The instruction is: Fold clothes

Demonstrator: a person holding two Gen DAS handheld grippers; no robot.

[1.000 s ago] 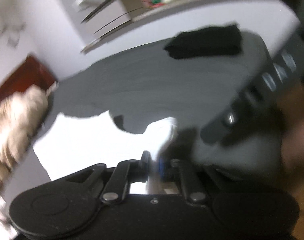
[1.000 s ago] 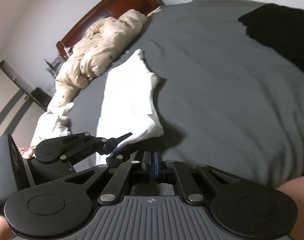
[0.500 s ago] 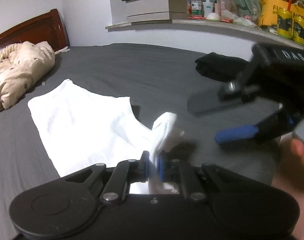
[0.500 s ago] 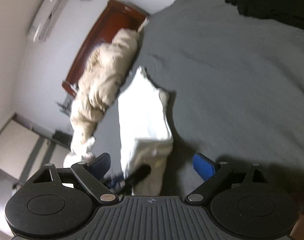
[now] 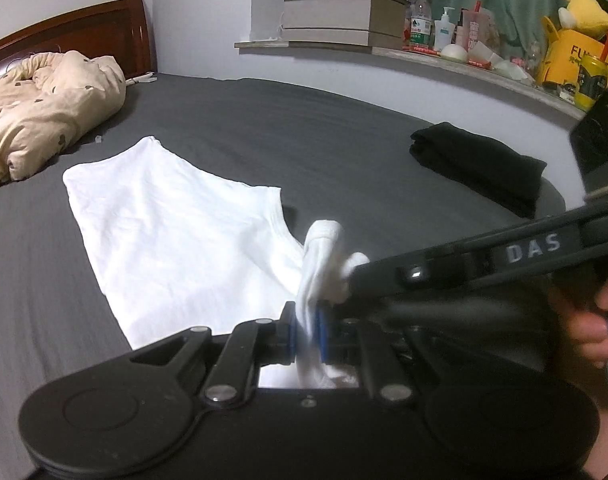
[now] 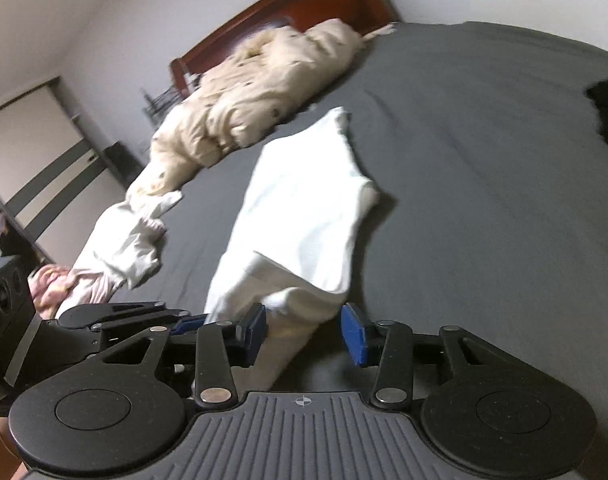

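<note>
A wide bed [image 5: 344, 128] under a dark grey sheet fills both views, with a reddish wooden headboard [image 5: 75, 28] at its far end and a crumpled beige spotted duvet [image 5: 43, 100] heaped against it. A white T-shirt [image 5: 175, 240] lies spread on the sheet in front of the duvet, flat over most of its length, with its near end lifted and bunched towards the cameras. Well apart from it, near the far edge of the bed, sits a folded black garment [image 5: 480, 164]. Behind the bed a long wall ledge [image 5: 444, 56] carries bottles, yellow containers and a yellow plush toy. The left gripper [image 5: 307, 330] points downward over the near end of the shirt, its blue-padded fingers closed tight on a pinched ridge of white cloth that rises between them. The right gripper [image 6: 304, 330] reaches in from the side, its black body crossing the left camera's view, a hand [image 5: 596, 320] wrapped around its handle. It also tilts down towards the shirt; its fingers are closing, with the bunched white fabric between the blue pads [image 6: 354, 334], the right pad not yet pressing on it.
</note>
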